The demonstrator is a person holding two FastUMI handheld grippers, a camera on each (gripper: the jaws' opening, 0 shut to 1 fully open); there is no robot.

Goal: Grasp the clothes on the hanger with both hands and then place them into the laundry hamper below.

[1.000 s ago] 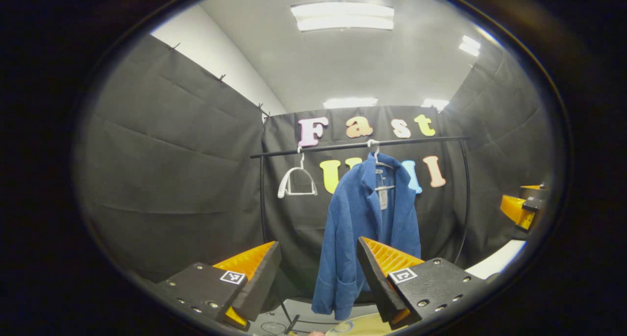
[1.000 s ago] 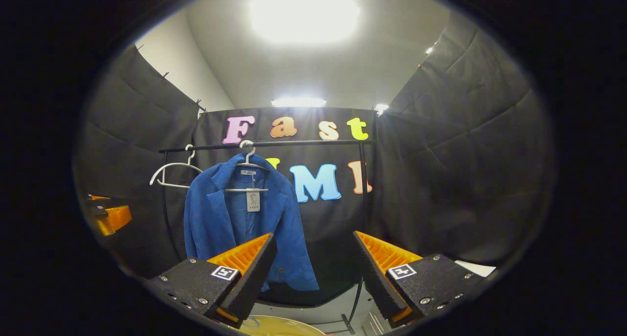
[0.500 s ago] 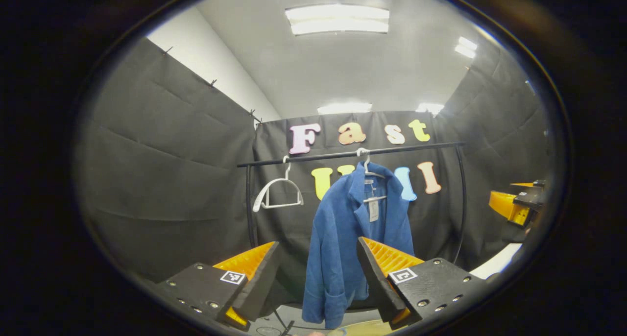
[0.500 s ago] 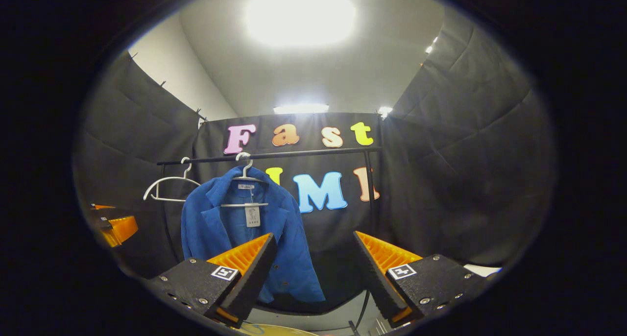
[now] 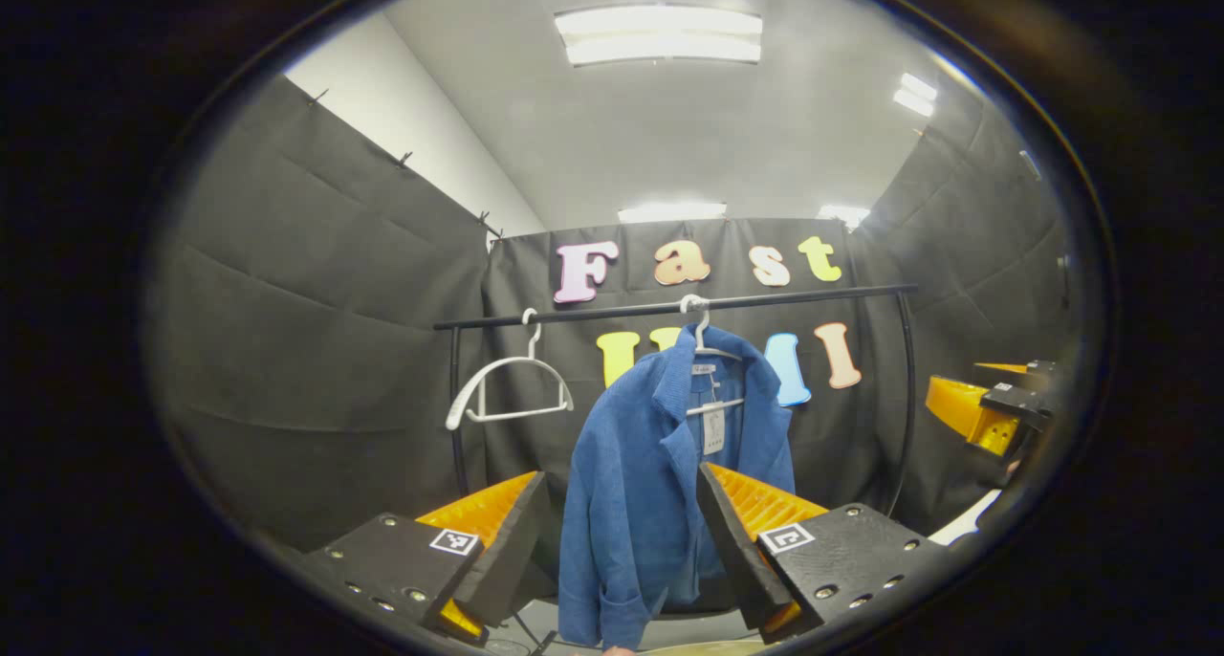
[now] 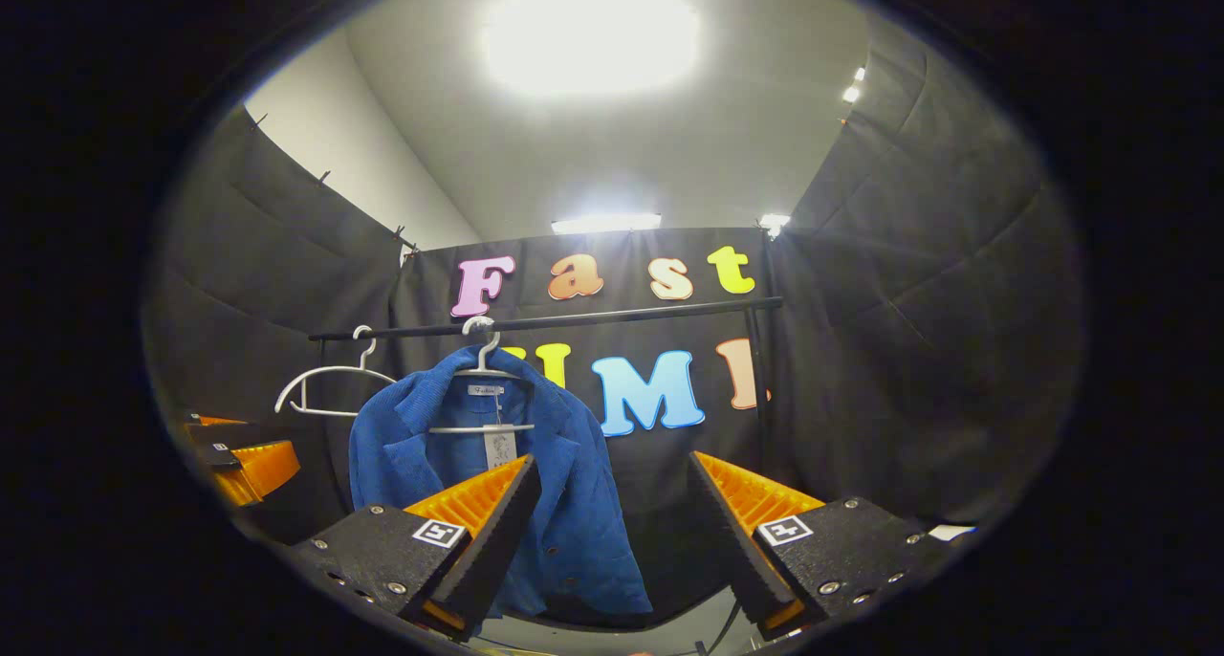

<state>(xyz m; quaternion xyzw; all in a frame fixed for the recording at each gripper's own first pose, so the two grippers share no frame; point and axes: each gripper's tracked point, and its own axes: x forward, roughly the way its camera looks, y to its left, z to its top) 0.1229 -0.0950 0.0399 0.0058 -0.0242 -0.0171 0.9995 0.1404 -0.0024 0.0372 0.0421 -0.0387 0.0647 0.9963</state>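
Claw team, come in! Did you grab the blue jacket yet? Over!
Left claw open, empty. Right claw open, empty. Blue jacket not grabbed, hanging on its hanger on the rail. Nothing between claws and jacket.

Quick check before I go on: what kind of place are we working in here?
It looks like a small cloth-walled booth set up as a clothes-hanging corner, not a real home. Black cloth wall encloses it, a black rail holds a blue jacket and an empty hanger, with ceiling lights overhead.

jackets: 1 [image 5: 650, 484] | hangers: 2 [image 5: 507, 388] | rails: 1 [image 5: 593, 311] | grippers: 2 [image 5: 622, 541]
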